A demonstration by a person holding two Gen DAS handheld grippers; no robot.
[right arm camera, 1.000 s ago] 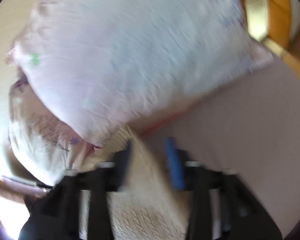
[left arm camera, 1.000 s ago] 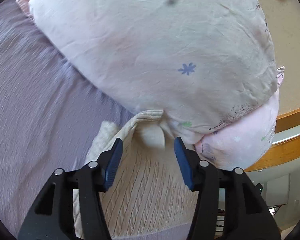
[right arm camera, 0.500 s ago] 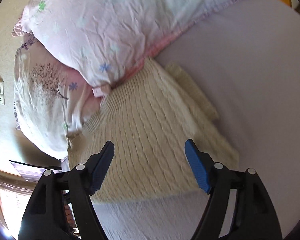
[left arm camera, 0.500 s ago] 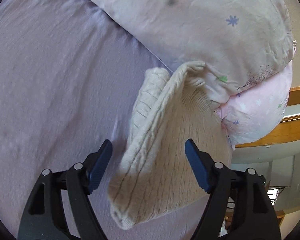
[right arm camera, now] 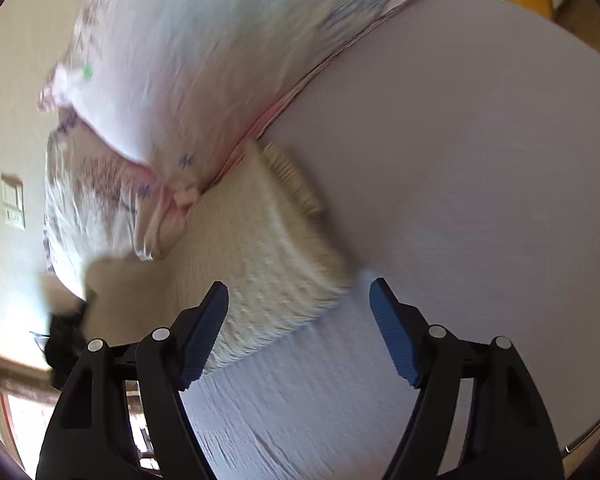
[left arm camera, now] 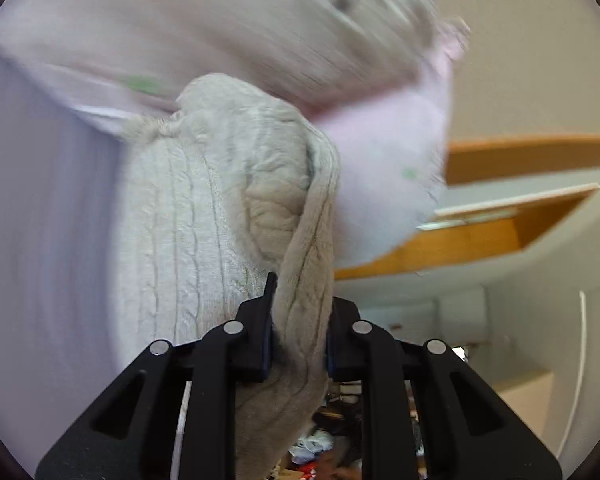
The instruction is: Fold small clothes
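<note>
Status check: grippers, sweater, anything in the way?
Left gripper shut on sweater edge. Right gripper open, empty, at the sweater's corner. Pillow touches the sweater's far end.

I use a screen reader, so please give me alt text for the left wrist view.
The left gripper is shut on a bunched edge of a cream cable-knit sweater, lifting it off the lavender bed sheet. A blurred floral pillow lies behind.

Cream cable-knit sweater (left arm camera: 204, 208), lilac sheet (right arm camera: 480, 160), pale pink flower-print pillow (right arm camera: 188, 60)
</note>
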